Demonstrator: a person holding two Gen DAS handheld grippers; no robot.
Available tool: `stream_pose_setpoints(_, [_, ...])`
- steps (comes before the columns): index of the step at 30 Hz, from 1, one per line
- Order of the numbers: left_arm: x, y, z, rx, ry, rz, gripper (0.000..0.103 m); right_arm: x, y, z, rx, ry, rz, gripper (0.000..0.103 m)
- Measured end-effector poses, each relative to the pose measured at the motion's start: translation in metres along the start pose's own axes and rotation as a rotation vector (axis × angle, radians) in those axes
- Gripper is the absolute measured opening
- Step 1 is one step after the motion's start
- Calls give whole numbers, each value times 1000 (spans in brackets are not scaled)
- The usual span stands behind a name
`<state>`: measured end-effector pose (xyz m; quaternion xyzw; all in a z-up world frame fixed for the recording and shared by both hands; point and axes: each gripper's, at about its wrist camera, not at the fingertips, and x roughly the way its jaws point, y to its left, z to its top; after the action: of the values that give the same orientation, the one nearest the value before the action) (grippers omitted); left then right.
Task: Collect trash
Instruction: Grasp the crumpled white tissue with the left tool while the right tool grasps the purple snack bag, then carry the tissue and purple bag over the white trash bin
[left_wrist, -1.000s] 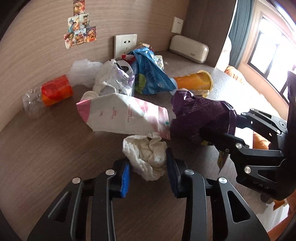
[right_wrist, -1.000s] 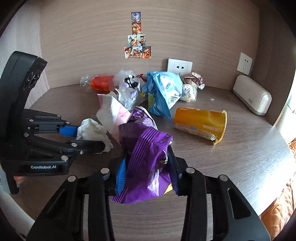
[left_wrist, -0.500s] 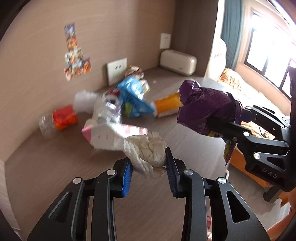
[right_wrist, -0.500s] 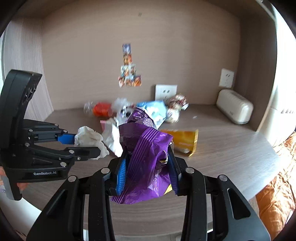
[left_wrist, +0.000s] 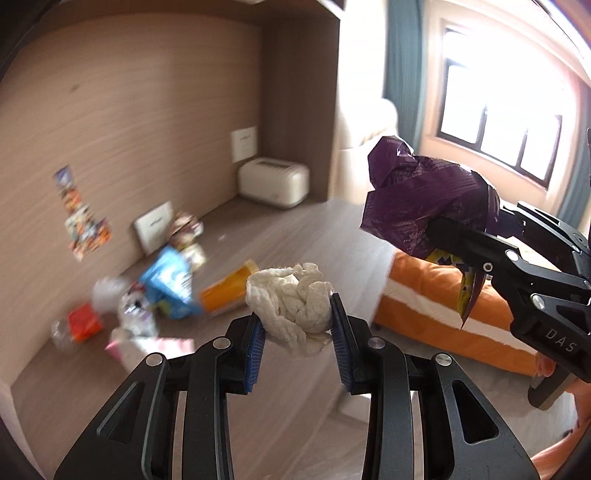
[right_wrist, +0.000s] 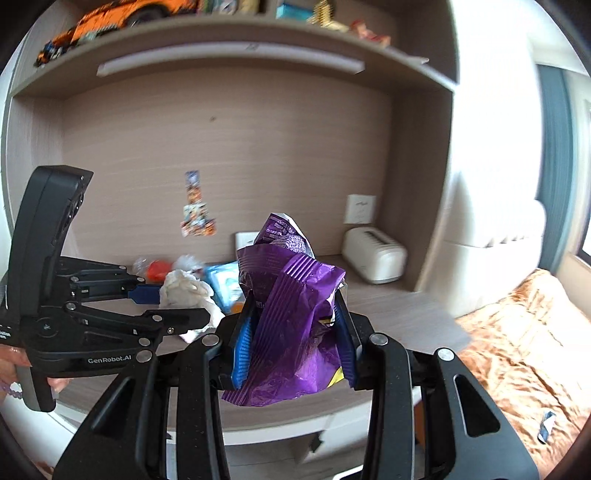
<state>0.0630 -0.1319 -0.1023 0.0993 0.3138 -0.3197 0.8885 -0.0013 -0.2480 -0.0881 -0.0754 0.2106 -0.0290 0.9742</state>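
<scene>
My left gripper (left_wrist: 297, 343) is shut on a crumpled white tissue (left_wrist: 291, 301), held in the air above the wooden desk (left_wrist: 295, 236). In the right wrist view the same tissue (right_wrist: 184, 290) shows at the left, pinched in the left gripper (right_wrist: 168, 302). My right gripper (right_wrist: 293, 347) is shut on a crumpled purple snack bag (right_wrist: 291, 314), also lifted off the desk. From the left wrist view that purple bag (left_wrist: 424, 199) hangs at the upper right in the right gripper (left_wrist: 461, 229). More trash lies on the desk: a blue bag (left_wrist: 168, 282), an orange cup (left_wrist: 225, 291), a pink-white pouch (left_wrist: 151, 345).
A clear bottle with an orange label (left_wrist: 77, 326) lies at the desk's left end. A cream toaster-like box (left_wrist: 273, 182) stands in the back corner. A bed with orange bedding (right_wrist: 517, 332) lies right of the desk. A shelf (right_wrist: 221, 48) runs above it.
Both grippers have risen and pulled back from the desk, carrying the tissue and the purple bag. The trash pile now looks smaller and lower in both views.
</scene>
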Motion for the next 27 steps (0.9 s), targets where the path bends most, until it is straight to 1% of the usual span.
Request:
stream_pose_setpoints(5, [3,-46,18,53,-26,-70,33,-34,-30,0,23,-20,-89,40])
stream_pose_setpoints(8, [8,-73,26,78,-31,-119,33,-54,-43,-4,39,-25,-133,40])
stream_pose_setpoints(13, [19,-108,33,121,-24,-175,33,-80,-71,-17,74,-21,-200,40])
stream_pose_setpoints(22, [47,-169,38,191,14,-261,33,-109,-112,-42,139,-7,-287,40])
stream_pose_setpoints(27, [66,-195,39,217,34,-301,33,-115,-134,-55,174,13,-323,40])
